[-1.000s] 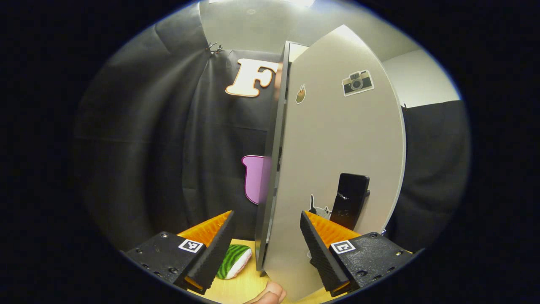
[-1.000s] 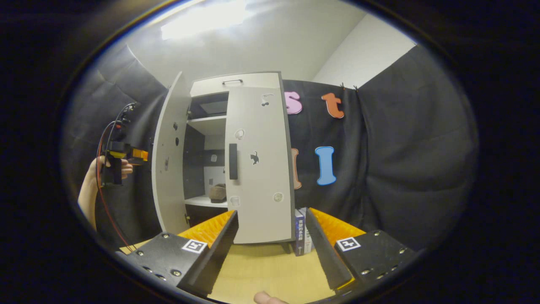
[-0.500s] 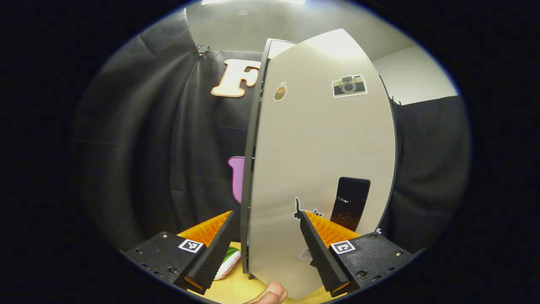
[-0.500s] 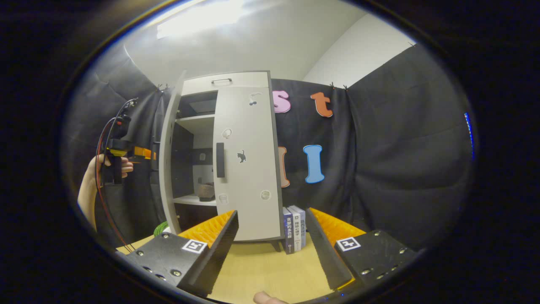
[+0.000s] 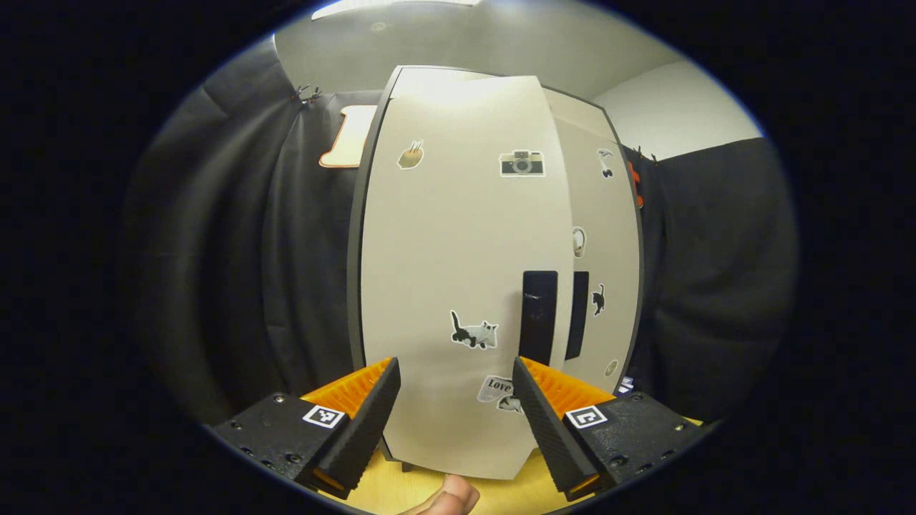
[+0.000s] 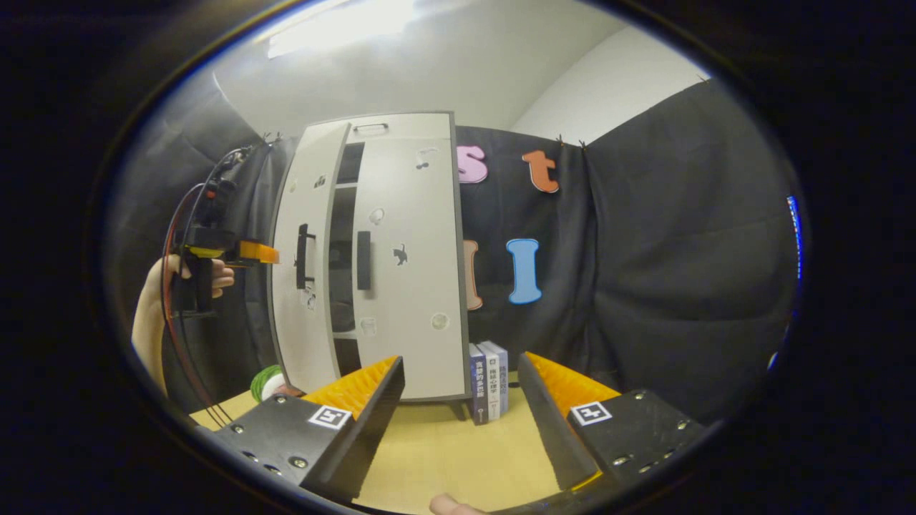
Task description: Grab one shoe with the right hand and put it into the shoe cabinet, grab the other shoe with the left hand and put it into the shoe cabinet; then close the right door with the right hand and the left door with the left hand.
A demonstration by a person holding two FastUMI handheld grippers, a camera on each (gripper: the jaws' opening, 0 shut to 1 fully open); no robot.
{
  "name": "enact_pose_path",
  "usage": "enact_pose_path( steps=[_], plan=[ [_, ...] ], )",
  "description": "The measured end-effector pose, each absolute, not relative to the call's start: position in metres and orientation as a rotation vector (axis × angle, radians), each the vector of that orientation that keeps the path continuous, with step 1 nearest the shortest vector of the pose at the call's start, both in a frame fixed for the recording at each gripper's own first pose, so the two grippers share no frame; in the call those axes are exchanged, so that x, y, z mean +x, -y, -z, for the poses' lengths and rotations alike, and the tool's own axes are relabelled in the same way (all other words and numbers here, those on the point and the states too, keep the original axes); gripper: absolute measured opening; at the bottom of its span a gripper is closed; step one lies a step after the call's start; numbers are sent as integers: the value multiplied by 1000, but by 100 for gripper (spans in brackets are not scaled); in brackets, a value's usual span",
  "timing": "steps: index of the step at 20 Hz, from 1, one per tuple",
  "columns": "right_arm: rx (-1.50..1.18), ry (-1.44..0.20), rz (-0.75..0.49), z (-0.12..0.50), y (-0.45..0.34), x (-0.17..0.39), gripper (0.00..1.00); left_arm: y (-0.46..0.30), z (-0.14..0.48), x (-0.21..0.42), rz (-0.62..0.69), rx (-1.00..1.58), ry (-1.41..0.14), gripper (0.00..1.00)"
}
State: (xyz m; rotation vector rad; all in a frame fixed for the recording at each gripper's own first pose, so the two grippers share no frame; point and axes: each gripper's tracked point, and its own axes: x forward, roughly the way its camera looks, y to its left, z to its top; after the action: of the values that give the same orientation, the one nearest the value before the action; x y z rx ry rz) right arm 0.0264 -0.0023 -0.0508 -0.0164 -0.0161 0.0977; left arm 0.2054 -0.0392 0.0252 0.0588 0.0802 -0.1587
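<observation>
The cabinet (image 6: 372,250) stands on the bench (image 6: 444,450) against the black cloth. Its right door (image 6: 411,257) is shut; its left door (image 6: 304,257) is almost shut, with a narrow dark gap left between the two. In the left gripper view the left door (image 5: 458,272) faces the camera close up, stickers on it, its dark handle (image 5: 538,316) just above the right finger. The left gripper (image 5: 452,400) has its jaws spread wide and grasps nothing. In the right gripper view it (image 6: 250,252) is held by a hand (image 6: 204,275) just beside the left door. The right gripper (image 6: 461,400), jaws spread and empty, hangs over the bench, well back from the cabinet. Books (image 6: 489,379) stand beside the cabinet's right foot. I cannot make out the shoes through the gap
</observation>
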Motion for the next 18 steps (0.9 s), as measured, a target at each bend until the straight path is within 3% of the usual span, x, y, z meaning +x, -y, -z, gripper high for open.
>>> enact_pose_path(
  steps=[4, 5, 11, 12, 18],
  plan=[
    [-15, 9, -99, 54, -1, 26, 94, 31, -28, 170, 122, 64, -49, 93],
    [-20, 7, -97, 54, -1, 26, 96, 28, -30, 161, 108, 73, -36, 96],
    [-8, -5, -129, 61, -15, 27, 96, 28, -14, 123, 103, 63, -33, 93],
    [-5, -4, -137, 61, -16, 26, 96, 29, -11, 115, 106, 47, -34, 96],
    [2, -7, -124, 64, -9, 25, 96, 18, 11, 89, 85, -11, -60, 96]
  ],
)
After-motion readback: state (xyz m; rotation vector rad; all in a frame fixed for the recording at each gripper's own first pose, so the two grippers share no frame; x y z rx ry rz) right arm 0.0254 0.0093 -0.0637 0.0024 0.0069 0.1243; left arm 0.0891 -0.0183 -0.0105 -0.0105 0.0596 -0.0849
